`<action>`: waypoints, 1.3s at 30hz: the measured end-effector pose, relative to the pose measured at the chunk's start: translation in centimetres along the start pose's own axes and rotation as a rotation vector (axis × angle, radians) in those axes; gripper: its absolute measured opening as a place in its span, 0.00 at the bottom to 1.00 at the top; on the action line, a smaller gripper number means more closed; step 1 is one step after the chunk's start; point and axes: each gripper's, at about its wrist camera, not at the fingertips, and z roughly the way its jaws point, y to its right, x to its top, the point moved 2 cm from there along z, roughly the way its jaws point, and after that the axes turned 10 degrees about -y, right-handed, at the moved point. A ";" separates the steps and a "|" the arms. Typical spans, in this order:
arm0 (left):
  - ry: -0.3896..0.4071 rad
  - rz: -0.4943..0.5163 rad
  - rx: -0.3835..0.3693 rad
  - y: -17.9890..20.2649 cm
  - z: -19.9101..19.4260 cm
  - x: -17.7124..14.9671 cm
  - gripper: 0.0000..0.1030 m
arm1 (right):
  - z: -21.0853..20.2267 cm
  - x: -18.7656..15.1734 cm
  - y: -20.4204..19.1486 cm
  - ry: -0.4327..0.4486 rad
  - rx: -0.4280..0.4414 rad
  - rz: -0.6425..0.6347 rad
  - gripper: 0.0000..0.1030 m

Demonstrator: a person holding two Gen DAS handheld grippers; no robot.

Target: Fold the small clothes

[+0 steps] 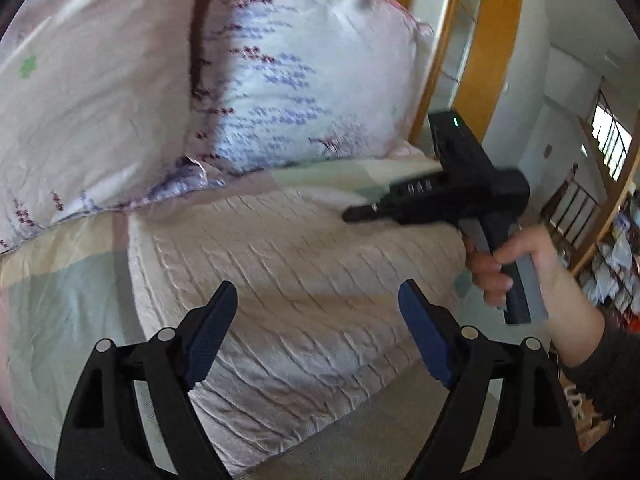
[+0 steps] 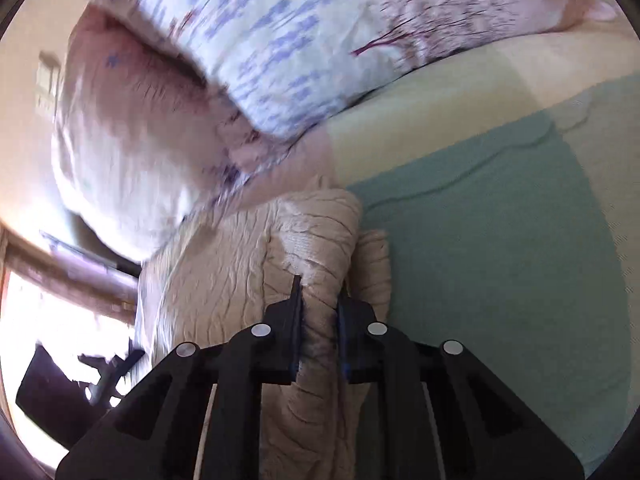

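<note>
A crinkled pale beige garment [image 1: 304, 264] lies spread on the bed. My left gripper [image 1: 318, 320] is open and empty, hovering over its near part. My right gripper [image 2: 319, 320] is shut on a bunched fold of the garment [image 2: 316, 236] at its right edge. In the left wrist view the right gripper [image 1: 360, 213] shows at the garment's far right side, held by a hand [image 1: 516, 268].
Two flowered pillows [image 1: 296, 76] lie behind the garment; one also shows in the right wrist view [image 2: 288, 36]. The bed sheet [image 2: 500, 248] has green, yellow and pink blocks. A wooden door frame [image 1: 492, 40] stands at the right.
</note>
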 end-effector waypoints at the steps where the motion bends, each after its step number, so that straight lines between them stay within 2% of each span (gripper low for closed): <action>1: -0.041 0.004 -0.015 0.1 0.9 -0.4 0.67 | -0.6 0.1 1.1 0.013 0.019 0.044 0.11; 2: -0.073 0.007 -0.019 0.2 1.6 -0.9 0.62 | -0.8 0.3 1.8 0.027 0.014 0.076 0.10; 4: -0.069 0.036 -0.002 0.7 1.6 -1.6 0.61 | -0.9 0.6 2.7 0.046 -0.040 0.106 0.11; 6: -0.064 0.034 0.001 0.7 1.1 -2.0 0.62 | -1.6 0.0 2.3 0.039 -0.040 0.085 0.13; 7: -0.055 0.020 -0.004 0.5 1.0 -2.2 0.62 | -2.9 -0.8 2.0 0.073 -0.048 0.064 0.15; 8: -0.043 0.003 -0.013 0.3 0.5 -2.3 0.63 | -4.5 -1.7 1.5 0.106 -0.026 0.036 0.18; 10: -0.018 -0.029 -0.042 0.1 -0.5 -2.8 0.66 | -6.9 -4.0 1.0 0.150 0.068 -0.016 0.47; 12: 0.008 -0.065 -0.070 -0.3 -1.5 -3.3 0.69 | -8.7 -6.8 0.6 0.174 0.131 -0.069 0.49; 14: 0.031 -0.089 -0.082 -0.4 -2.7 -3.5 0.72 | -8.9 -9.5 -0.1 0.164 0.108 -0.135 0.49; 17: 0.049 -0.103 -0.072 -0.5 -3.8 -4.0 0.74 | -7.4 -11.1 -1.4 0.141 0.055 -0.198 0.49; 18: 0.052 -0.105 -0.069 -0.6 -4.0 -4.1 0.75 | -6.7 -11.2 -1.8 0.141 0.028 -0.223 0.46; 19: 0.051 -0.107 -0.064 -0.5 -4.2 -4.2 0.75 | -6.1 -11.3 -2.1 0.137 0.000 -0.239 0.26; 20: 0.048 -0.105 -0.054 -0.3 -4.1 -4.1 0.75 | -5.6 -11.2 -2.7 0.132 -0.040 -0.261 0.13; 21: 0.049 -0.095 -0.045 -0.1 -4.1 -4.2 0.75 | -4.9 -11.3 -2.7 0.117 -0.071 -0.264 0.11; 23: 0.046 -0.067 -0.023 0.7 -3.6 -3.9 0.75 | -5.0 -12.4 -1.8 0.105 -0.044 -0.245 0.10; 25: -0.003 -0.026 -0.003 1.3 -2.6 -3.7 0.75 | -4.9 -13.6 -0.9 0.096 -0.061 -0.224 0.09; 26: -0.033 -0.014 0.004 1.2 -2.1 -4.0 0.72 | -5.1 -14.2 -0.3 0.083 -0.062 -0.199 0.09; 27: -0.064 -0.006 0.008 1.0 -1.5 -4.3 0.62 | -5.2 -14.5 0.3 0.078 -0.053 -0.170 0.09; 28: -0.096 -0.011 0.020 0.4 -1.0 -4.8 0.58 | -5.1 -14.4 0.7 0.078 -0.051 -0.151 0.08; 30: -0.107 -0.026 0.028 -0.7 -0.9 -5.4 0.35 | -5.0 -13.7 1.2 0.084 -0.067 -0.114 0.08; 33: -0.096 -0.089 -0.013 -2.0 -1.8 -5.5 0.30 | -4.2 -12.7 0.5 0.084 -0.132 -0.129 0.10; 34: -0.080 -0.110 -0.024 -2.2 -2.4 -5.7 0.31 | -4.3 -12.7 0.1 0.090 -0.143 -0.153 0.13; 35: -0.061 -0.122 -0.027 -2.1 -3.1 -5.8 0.41 | -4.7 -13.0 -0.2 0.108 -0.136 -0.163 0.16; 36: -0.036 -0.133 -0.027 -2.0 -3.9 -6.1 0.63 | -5.6 -13.7 -0.4 0.141 -0.129 -0.173 0.25; 37: -0.006 -0.147 -0.001 -1.9 -4.9 -6.4 0.74 | -6.3 -14.2 -0.6 0.175 -0.141 -0.183 0.38; 38: 0.032 -0.151 0.039 -1.6 -6.0 -6.8 0.82 | -7.2 -14.8 -0.9 0.220 -0.164 -0.203 0.45; 39: 0.055 -0.156 0.065 -1.2 -6.8 -7.3 0.84 | -8.0 -15.7 -1.3 0.266 -0.190 -0.230 0.55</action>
